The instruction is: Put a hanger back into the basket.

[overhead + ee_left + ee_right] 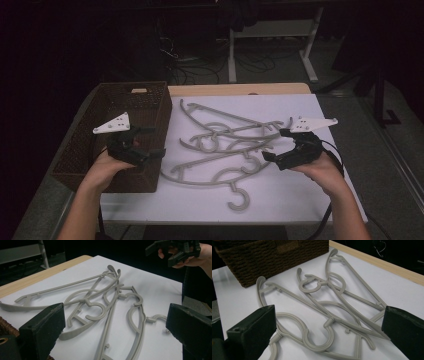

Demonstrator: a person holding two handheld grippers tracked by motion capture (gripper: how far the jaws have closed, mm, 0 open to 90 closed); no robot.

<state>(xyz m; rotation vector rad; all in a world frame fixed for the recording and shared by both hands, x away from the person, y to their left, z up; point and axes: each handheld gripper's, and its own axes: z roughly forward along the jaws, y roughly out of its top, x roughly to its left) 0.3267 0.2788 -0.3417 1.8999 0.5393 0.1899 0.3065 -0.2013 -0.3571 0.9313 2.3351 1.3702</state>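
Several grey plastic hangers point(225, 145) lie tangled in a loose pile on the white table top point(300, 200). A brown wicker basket point(131, 85) stands at the left, touching the pile's side of the table. My left gripper point(156, 141) hovers over the basket's right wall, open, pointing at the hangers point(95, 312). To the right of the pile my right gripper point(274, 144) is held open, aimed at the hangers point(322, 285). Nothing sits between either pair of jaws. In the left gripper view the right gripper point(161, 255) shows far off, at the top right.
The basket point(274, 257) looks empty from above. A wooden table edge point(240, 89) runs along the back. Beyond it the dark floor holds cables and a white desk frame point(310, 45). Bare white surface lies in front of the pile.
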